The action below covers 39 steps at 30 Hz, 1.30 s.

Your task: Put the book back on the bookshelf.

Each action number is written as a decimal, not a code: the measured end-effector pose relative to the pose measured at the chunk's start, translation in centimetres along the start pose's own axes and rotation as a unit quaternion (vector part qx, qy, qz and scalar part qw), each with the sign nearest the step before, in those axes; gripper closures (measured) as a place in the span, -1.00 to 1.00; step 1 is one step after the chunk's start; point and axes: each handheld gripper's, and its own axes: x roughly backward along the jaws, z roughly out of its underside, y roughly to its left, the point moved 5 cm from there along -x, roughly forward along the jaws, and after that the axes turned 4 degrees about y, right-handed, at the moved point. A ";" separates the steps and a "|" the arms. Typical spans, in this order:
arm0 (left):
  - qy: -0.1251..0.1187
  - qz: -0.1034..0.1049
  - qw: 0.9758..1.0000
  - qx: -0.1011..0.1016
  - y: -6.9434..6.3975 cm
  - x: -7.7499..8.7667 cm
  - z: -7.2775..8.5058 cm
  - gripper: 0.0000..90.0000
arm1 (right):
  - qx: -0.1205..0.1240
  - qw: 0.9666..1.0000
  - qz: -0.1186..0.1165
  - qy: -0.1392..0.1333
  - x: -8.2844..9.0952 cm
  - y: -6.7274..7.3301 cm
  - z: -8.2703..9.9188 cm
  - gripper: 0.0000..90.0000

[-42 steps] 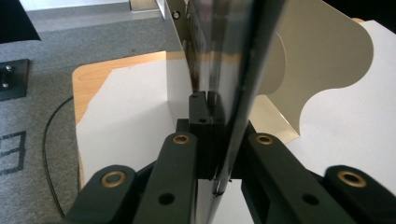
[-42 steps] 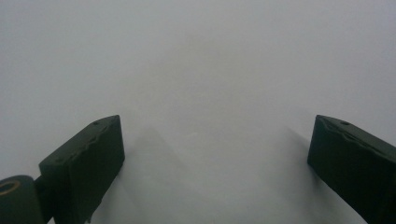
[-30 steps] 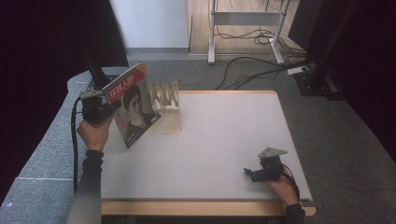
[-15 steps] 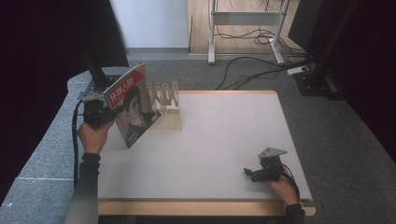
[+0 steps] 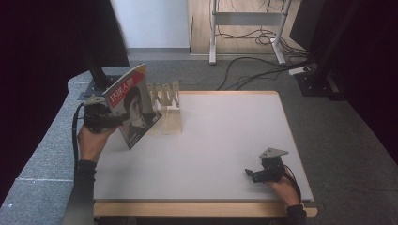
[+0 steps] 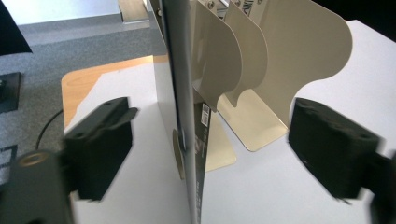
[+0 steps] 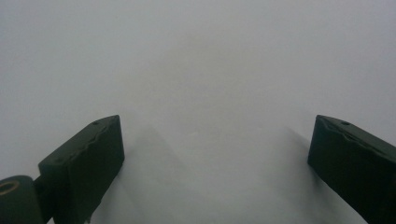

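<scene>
High view: a magazine [image 5: 132,108] is being stood on its lower edge at the far-left part of the white table [image 5: 220,140], leaning against the nearest divider of a beige file rack [image 5: 165,101]. The left gripper [image 5: 114,119] is being held at the magazine's left edge; its jaws have just been opening, with the magazine between them but no longer pinched. The right gripper [image 5: 248,174] is being rested near the front-right corner of the table, well apart from the work, with its jaws spread and nothing between them.

Left gripper view: the magazine [image 6: 184,116] is being seen edge-on, upright, between 2 spread jaws with a clear gap on each side. At least 3 curved dividers of the file rack [image 6: 280,60] are being shown just beyond it. For a clean release, the jaws are best being kept wide and drawn straight back along the magazine's plane, so that neither pad is dragging the cover and tipping it. Judging by the lean, the magazine is at risk of sliding at its foot on the smooth surface, so a slow withdrawal is being advised.

Right gripper view: bare white table [image 7: 201,70] is being shown between 2 open jaws.

Surface and room: the tabletop is being edged in light wood. Grey carpet [image 5: 47,154], a metal frame [image 5: 244,28] and loose cables [image 5: 253,70] are being seen behind it.
</scene>
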 end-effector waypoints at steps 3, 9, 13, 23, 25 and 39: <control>0.004 0.004 1.000 -0.008 -0.3 0.5 0.5 -0.80 | 0.000 1.000 0.000 0.000 0.0 0.0 0.0 -0.94; 0.016 0.004 1.000 -0.021 -1.0 1.4 1.5 -0.98 | 0.000 1.000 0.001 0.000 0.0 0.0 0.0 -0.94; 0.014 0.011 1.000 -0.025 -1.6 2.3 2.1 -1.00 | 0.000 1.000 0.001 0.000 0.0 0.0 0.0 -0.94; 0.008 0.028 0.999 -0.034 -3.0 4.4 3.6 -1.00 | 0.000 1.000 0.000 0.001 0.0 0.0 0.0 -0.94; 0.007 0.032 0.999 -0.038 -3.3 4.7 3.9 -1.00 | 0.000 1.000 0.000 0.001 0.0 0.0 0.0 -0.94; 0.006 0.058 0.996 -0.068 -6.8 4.5 4.9 -1.00 | -0.001 1.000 0.001 0.001 0.0 0.1 0.0 -0.94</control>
